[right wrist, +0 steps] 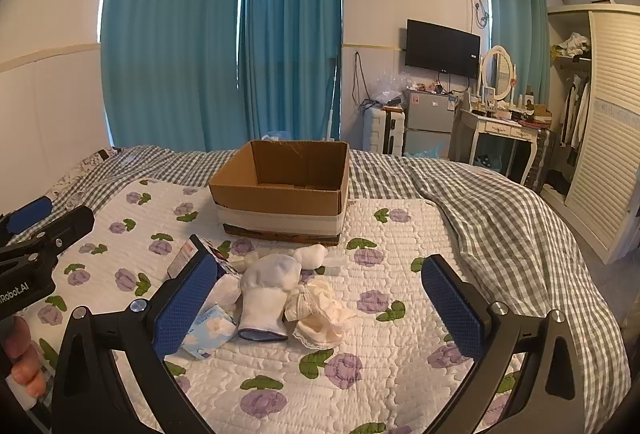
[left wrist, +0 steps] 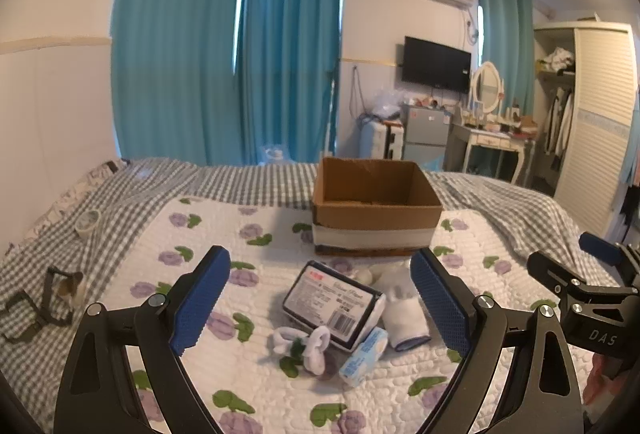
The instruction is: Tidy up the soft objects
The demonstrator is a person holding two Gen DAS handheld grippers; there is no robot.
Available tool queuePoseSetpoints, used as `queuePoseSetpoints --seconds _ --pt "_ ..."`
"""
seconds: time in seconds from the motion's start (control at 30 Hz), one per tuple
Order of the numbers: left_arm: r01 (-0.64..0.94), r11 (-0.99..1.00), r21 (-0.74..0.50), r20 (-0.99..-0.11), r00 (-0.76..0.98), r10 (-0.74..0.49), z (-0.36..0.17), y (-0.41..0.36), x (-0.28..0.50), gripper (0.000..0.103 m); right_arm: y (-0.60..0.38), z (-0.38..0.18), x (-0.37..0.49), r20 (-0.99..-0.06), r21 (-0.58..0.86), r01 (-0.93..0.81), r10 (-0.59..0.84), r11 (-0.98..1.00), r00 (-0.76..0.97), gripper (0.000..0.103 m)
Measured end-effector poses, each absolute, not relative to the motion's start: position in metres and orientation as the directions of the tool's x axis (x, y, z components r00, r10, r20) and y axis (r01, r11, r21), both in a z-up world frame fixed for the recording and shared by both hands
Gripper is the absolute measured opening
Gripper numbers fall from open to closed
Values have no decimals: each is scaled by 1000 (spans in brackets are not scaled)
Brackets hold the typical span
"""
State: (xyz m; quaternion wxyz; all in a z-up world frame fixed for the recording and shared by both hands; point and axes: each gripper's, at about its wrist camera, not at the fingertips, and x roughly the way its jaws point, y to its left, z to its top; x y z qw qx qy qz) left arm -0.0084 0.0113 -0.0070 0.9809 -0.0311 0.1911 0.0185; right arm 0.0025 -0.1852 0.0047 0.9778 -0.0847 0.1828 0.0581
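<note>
An open cardboard box (left wrist: 376, 211) (right wrist: 284, 189) stands on the flowered quilt (left wrist: 248, 386) (right wrist: 360, 374). In front of it lies a small pile: a black-edged tissue pack (left wrist: 334, 304), a blue tissue packet (left wrist: 365, 354) (right wrist: 210, 330), a white sock with a blue cuff (left wrist: 404, 314) (right wrist: 266, 294), a white scrunchie-like piece (left wrist: 306, 344), and cream lace cloth (right wrist: 320, 310). My left gripper (left wrist: 320, 304) is open above the pile and holds nothing. My right gripper (right wrist: 320, 308) is open above the sock and the cloth and holds nothing.
A grey checked bedspread (right wrist: 500, 218) covers the bed. A tape roll (left wrist: 88, 222) and a dark strap (left wrist: 52, 298) lie at the left. Teal curtains, a wall TV, a small fridge, a dressing table and a wardrobe stand beyond the bed.
</note>
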Motion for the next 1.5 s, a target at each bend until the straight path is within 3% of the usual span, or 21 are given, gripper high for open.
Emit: queuePoseSetpoints --seconds 0.07,0.27,0.53,0.63,0.83,0.87,0.9,0.97,1.03,1.1,1.27,1.37,1.47,1.5 --pt "-45 997 -55 -370 929 21 -5 11 -11 93 -184 8 -1 -330 -204 -138 65 969 942 103" --pt "-44 998 -53 -403 915 19 -14 10 -4 93 -187 -5 2 -400 -131 -148 84 980 913 103" --pt "-58 995 -84 -604 797 -4 -95 1 29 91 -194 -68 37 -566 -63 -147 86 987 820 103" --pt "-25 995 -100 -650 758 -46 -121 -10 34 91 -194 -88 54 -524 13 -149 134 989 841 103" --pt "26 999 -39 -727 686 -46 -155 -33 53 91 -200 -102 61 -658 -37 -145 86 989 748 103" --pt "36 998 -49 -731 680 -61 -158 -34 56 88 -199 -105 62 -671 -42 -150 84 988 737 103" --pt "49 997 -57 -734 674 -75 -160 -36 57 74 -198 -106 62 -689 -51 -155 78 987 720 103" --pt "73 996 -45 -747 660 -82 -164 -41 62 56 -195 -110 66 -701 -58 -163 76 985 709 103" --pt "93 996 -16 -753 654 -73 -169 -45 64 45 -193 -113 70 -713 -61 -168 75 984 697 103" --pt "104 995 -2 -745 664 -71 -169 -48 62 26 -194 -114 73 -718 -56 -170 79 984 692 103" --pt "116 993 30 -714 697 -60 -160 -47 61 19 -194 -123 94 -725 -20 -147 87 989 684 103" --pt "95 995 -2 -713 698 -68 -153 -42 62 19 -194 -132 112 -737 -2 -126 83 992 670 95" --pt "58 996 -68 -724 684 -89 -150 -34 68 19 -191 -140 124 -753 7 -129 91 992 652 74" --pt "47 995 -87 -727 680 -96 -149 -33 69 19 -190 -143 125 -758 7 -136 94 991 645 59"
